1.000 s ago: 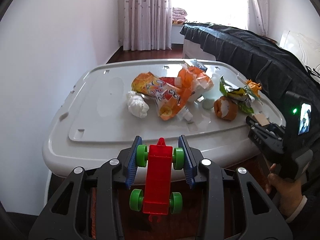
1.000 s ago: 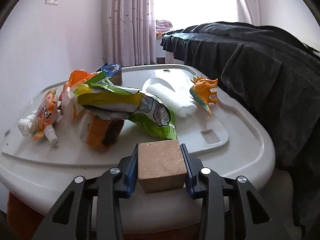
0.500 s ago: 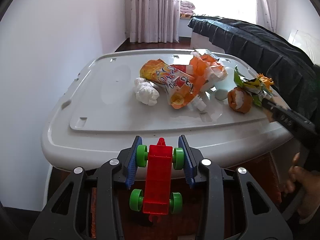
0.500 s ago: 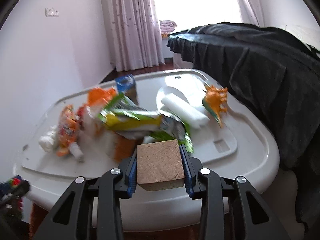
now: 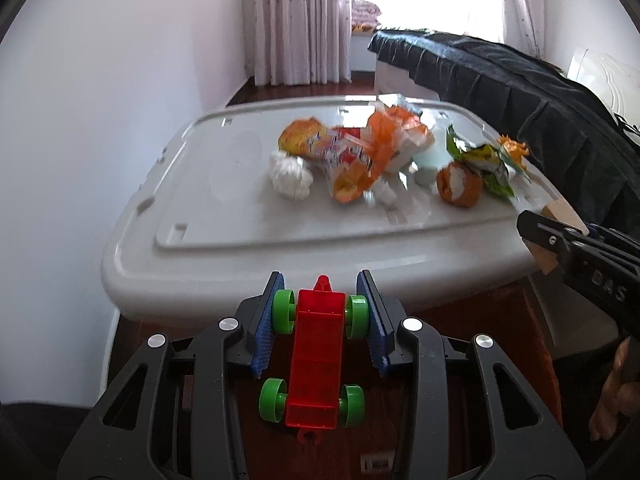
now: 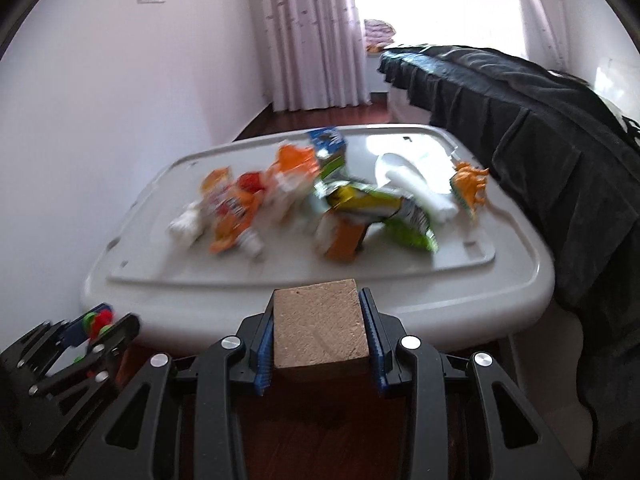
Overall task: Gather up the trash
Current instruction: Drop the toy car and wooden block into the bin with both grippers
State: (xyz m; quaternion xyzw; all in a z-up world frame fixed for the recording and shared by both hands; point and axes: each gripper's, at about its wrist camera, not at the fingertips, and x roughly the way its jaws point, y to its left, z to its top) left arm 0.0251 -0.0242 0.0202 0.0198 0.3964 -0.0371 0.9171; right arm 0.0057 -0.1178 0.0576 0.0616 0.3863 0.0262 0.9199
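Left claw [image 5: 320,316] clamps a toy car [image 5: 316,360]; right claw [image 6: 320,332] – a wooden block [image 6: 320,326], face-on only here.

Wrappers [image 6: 360,204] on the worktop [image 6: 280,296] smeared by motion blur, print unreadable, right claw [image 5: 560,236] cut off by the left view's edge, wooden block [image 5: 562,214] half hidden behind it, left claw [image 6: 96,320] blurred, toy car [image 6: 98,318] mostly hidden, hand [image 5: 616,392] cropped at the frame edge
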